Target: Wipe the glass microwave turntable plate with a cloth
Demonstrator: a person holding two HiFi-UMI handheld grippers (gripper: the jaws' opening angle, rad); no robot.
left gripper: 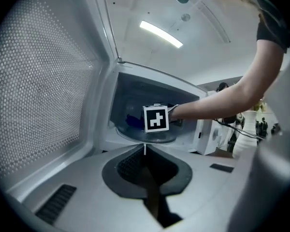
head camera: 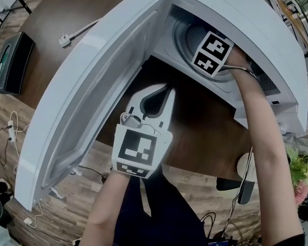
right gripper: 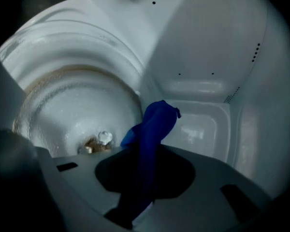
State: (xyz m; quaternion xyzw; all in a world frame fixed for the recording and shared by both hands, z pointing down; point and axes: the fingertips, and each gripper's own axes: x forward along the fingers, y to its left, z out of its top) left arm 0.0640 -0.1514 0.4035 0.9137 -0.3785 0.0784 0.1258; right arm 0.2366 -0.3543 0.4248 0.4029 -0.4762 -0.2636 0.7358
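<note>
The glass turntable plate [right gripper: 72,100] lies inside the white microwave [head camera: 256,29], with a small clump of brown and white crumbs [right gripper: 96,143] on it near my right gripper. My right gripper [right gripper: 146,151] reaches into the cavity, shut on a blue cloth [right gripper: 153,124] that sticks out past its tips, just above the plate's right edge. In the head view only its marker cube [head camera: 213,53] shows. My left gripper [head camera: 167,91] hovers outside in front of the opening, jaws together with nothing between them. From there I see the plate [left gripper: 152,139] and cloth [left gripper: 133,122].
The microwave door [head camera: 92,96] stands swung open on the left, close beside my left gripper. The microwave rests on a brown table [head camera: 205,132]. A white plug [head camera: 65,40] and a dark box [head camera: 10,60] lie at the far left. A white cup [head camera: 245,165] and flowers [head camera: 300,173] are at the right.
</note>
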